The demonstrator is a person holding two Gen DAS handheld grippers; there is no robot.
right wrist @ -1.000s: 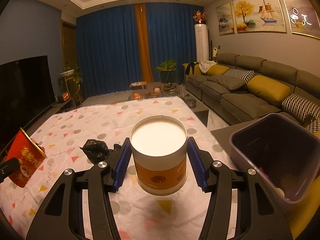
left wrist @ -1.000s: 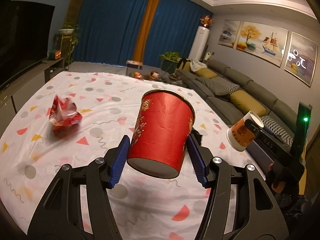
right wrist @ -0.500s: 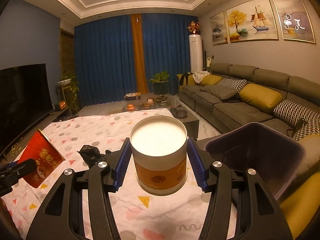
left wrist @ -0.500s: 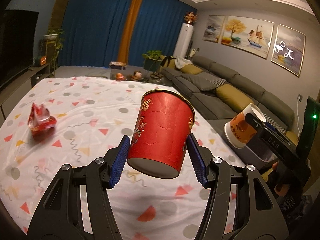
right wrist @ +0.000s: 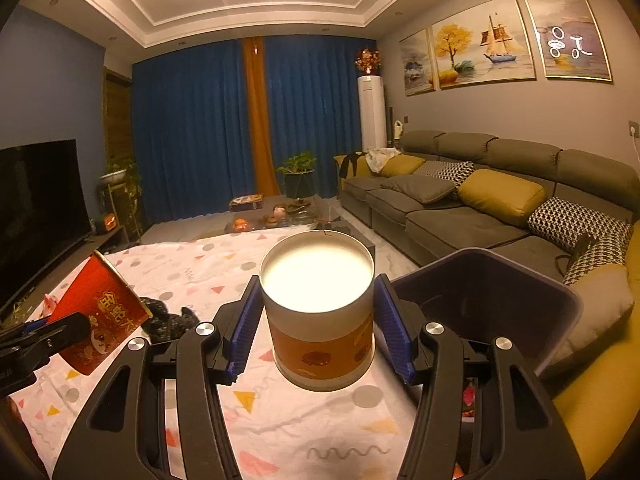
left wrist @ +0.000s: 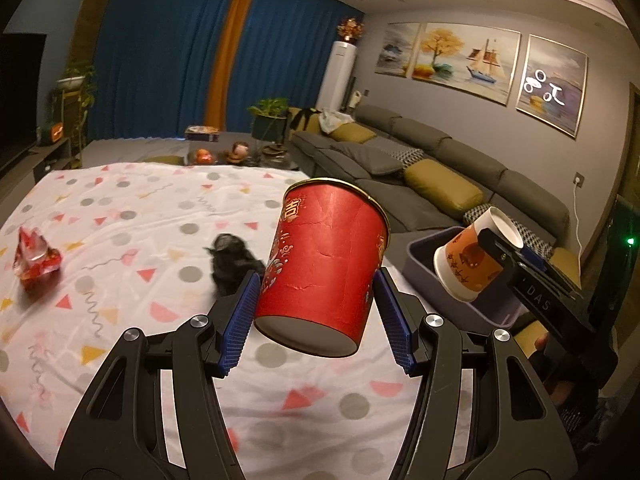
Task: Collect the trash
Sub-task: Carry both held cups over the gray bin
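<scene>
My left gripper (left wrist: 316,316) is shut on a red paper cup (left wrist: 324,264), held tilted above the patterned tablecloth (left wrist: 120,216); the cup also shows in the right wrist view (right wrist: 100,312). My right gripper (right wrist: 318,324) is shut on an orange-and-white paper cup (right wrist: 320,312), also seen in the left wrist view (left wrist: 476,260) just over the dark purple bin (right wrist: 492,304), which stands at the table's right edge (left wrist: 424,256). A black crumpled bag (left wrist: 232,260) and a red wrapper (left wrist: 36,256) lie on the cloth.
A grey sofa (right wrist: 480,208) with yellow cushions runs along the right wall behind the bin. A TV (right wrist: 36,208) stands on the left. A low coffee table with small items (left wrist: 224,152) is beyond the far table edge.
Both grippers have swung right and risen with their cups. The bin has come closer to the right gripper. The black bag has come into the left wrist view.
</scene>
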